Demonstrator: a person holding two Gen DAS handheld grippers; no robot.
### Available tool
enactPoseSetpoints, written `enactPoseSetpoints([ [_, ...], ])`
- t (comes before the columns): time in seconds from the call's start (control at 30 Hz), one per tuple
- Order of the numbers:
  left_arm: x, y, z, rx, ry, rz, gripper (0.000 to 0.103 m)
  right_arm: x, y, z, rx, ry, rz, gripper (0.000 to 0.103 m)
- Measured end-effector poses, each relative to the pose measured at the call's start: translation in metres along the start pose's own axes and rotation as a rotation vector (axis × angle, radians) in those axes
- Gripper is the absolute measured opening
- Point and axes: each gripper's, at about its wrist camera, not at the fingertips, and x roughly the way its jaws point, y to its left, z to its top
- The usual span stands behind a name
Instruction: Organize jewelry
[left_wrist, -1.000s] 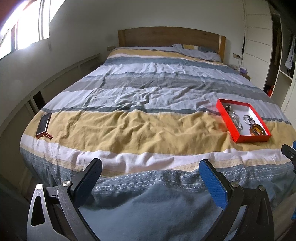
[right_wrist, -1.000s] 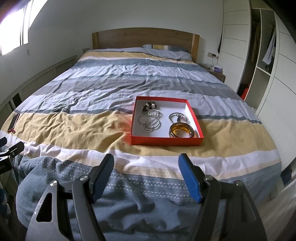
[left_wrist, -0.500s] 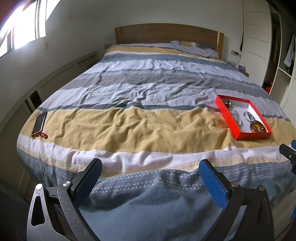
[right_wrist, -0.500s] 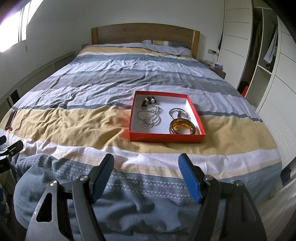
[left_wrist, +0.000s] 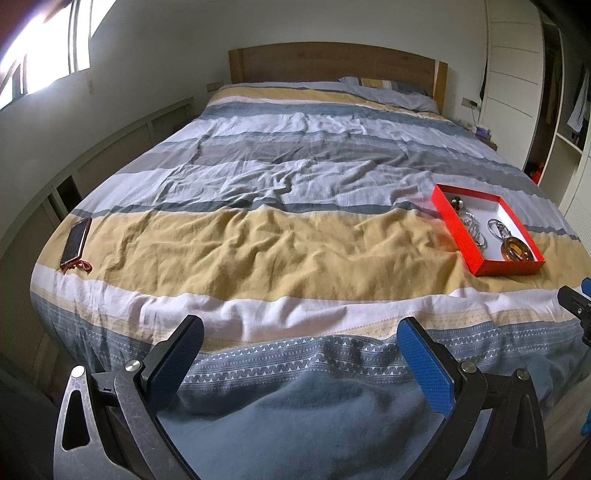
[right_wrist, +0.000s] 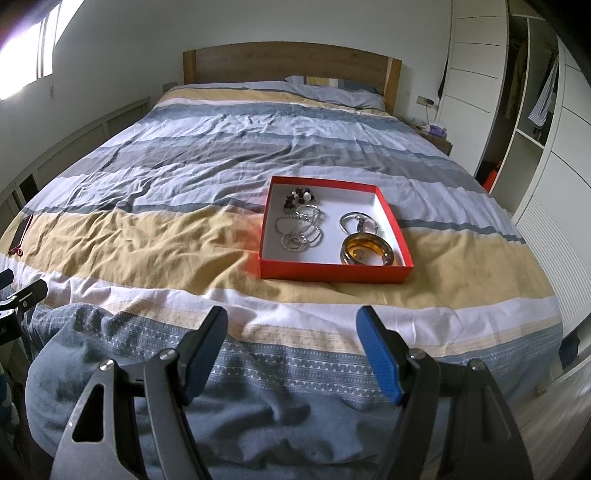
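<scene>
A bed (right_wrist: 258, 155) with a wooden headboard (right_wrist: 291, 62) is seen ahead of the claw; daylight is admitted by a window (left_wrist: 44, 70) upper left, white wardrobes (right_wrist: 476, 66) right.

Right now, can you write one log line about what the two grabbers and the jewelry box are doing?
left gripper: open, empty | right gripper: open, empty | red box: on bed, jewelry inside | phase: not yet reaching

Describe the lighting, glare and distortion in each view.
Left wrist view: window blown out white at upper left, fisheye bends the walls, bed evenly daylit and sharp. Right wrist view: same window glare, curved wardrobe, red box tints the cover beside it.
</scene>
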Motion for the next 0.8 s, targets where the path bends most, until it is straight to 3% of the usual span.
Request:
enactPoseSetpoints([
  [0.8,0.011,-0.003,-0.005,0.016,0.028,-0.008,0.102,0.009,-0.002,-0.003,0.000,0.023,0.001,0.071],
])
